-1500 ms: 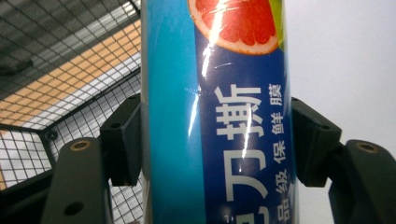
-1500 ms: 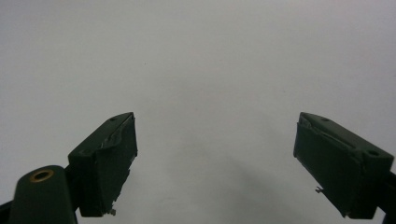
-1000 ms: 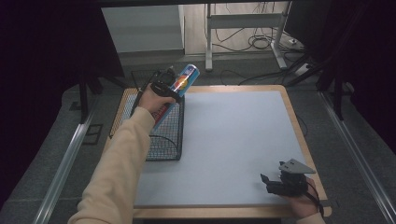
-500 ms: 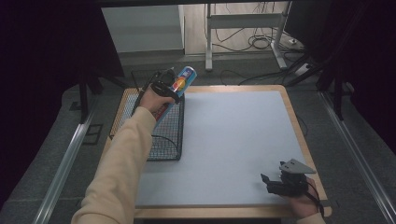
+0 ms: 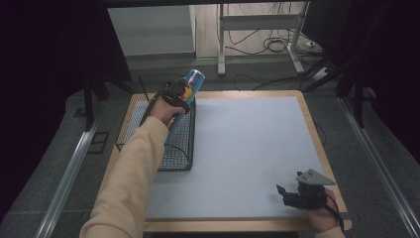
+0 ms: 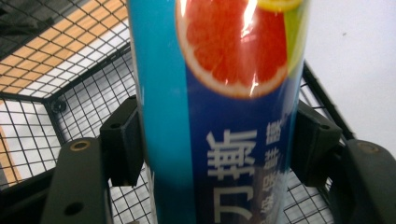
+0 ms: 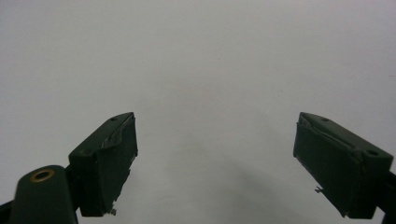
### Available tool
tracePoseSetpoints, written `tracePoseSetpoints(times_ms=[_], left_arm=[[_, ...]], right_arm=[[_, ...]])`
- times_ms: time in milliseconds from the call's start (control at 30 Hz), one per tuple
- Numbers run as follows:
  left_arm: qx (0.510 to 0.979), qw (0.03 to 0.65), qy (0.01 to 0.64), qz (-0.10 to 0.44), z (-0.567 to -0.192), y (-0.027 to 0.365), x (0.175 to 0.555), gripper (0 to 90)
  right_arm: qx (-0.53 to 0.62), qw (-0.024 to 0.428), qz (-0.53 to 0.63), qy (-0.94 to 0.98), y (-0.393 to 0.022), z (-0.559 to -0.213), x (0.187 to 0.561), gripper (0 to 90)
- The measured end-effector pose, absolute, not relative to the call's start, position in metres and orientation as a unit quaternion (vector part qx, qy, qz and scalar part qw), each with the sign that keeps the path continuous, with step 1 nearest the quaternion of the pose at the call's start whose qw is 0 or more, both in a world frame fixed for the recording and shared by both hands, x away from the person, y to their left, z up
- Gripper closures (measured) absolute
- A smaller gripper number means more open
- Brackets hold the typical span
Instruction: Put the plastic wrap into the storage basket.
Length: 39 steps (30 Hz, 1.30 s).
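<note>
Left hand-held gripper clamped on a blue drink can, pads pressed against both sides of the can body, grapefruit print facing the camera in the left gripper view. Can held tilted above the far end of a black wire basket, at the left edge of the counter. Basket mesh and wooden counter rim visible behind the can in the left gripper view. Right hand-held gripper resting near the counter's near right corner, jaws spread wide with nothing between them, well apart from can and basket.
</note>
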<state>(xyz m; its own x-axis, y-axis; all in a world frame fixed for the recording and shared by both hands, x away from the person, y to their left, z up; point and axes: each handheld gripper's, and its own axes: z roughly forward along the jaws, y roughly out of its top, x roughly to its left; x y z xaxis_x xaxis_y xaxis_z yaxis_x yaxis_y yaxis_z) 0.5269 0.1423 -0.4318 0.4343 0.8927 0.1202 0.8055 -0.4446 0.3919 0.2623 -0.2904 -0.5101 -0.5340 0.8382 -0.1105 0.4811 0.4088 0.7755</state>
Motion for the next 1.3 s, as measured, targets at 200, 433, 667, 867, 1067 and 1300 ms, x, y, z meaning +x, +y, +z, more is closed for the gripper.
tracePoseSetpoints(times_ms=[200, 433, 667, 867, 1067, 1300], left_arm=[[0.834, 0.125, 0.512, 0.163, -0.435, 0.142, 0.530, 31.7], [0.833, 0.121, 0.512, 0.172, -0.436, 0.141, 0.531, 31.3], [0.827, 0.142, 0.510, 0.187, -0.432, 0.142, 0.529, 29.9], [0.826, 0.149, 0.509, 0.192, -0.428, 0.140, 0.525, 19.6], [0.823, 0.160, 0.512, 0.188, -0.422, 0.138, 0.517, 12.1], [0.818, 0.223, 0.502, 0.171, -0.405, 0.140, 0.498, 12.8]], right_arm=[[0.412, 0.252, 0.355, 0.801, -0.290, -0.510, 0.262, 14.1], [0.410, 0.252, 0.356, 0.801, -0.290, -0.510, 0.262, 14.1], [0.409, 0.251, 0.355, 0.802, -0.290, -0.510, 0.262, 14.1], [0.409, 0.251, 0.354, 0.803, -0.290, -0.510, 0.262, 14.1], [0.408, 0.251, 0.354, 0.803, -0.289, -0.510, 0.262, 14.1], [0.406, 0.251, 0.353, 0.804, -0.288, -0.510, 0.262, 14.1]])
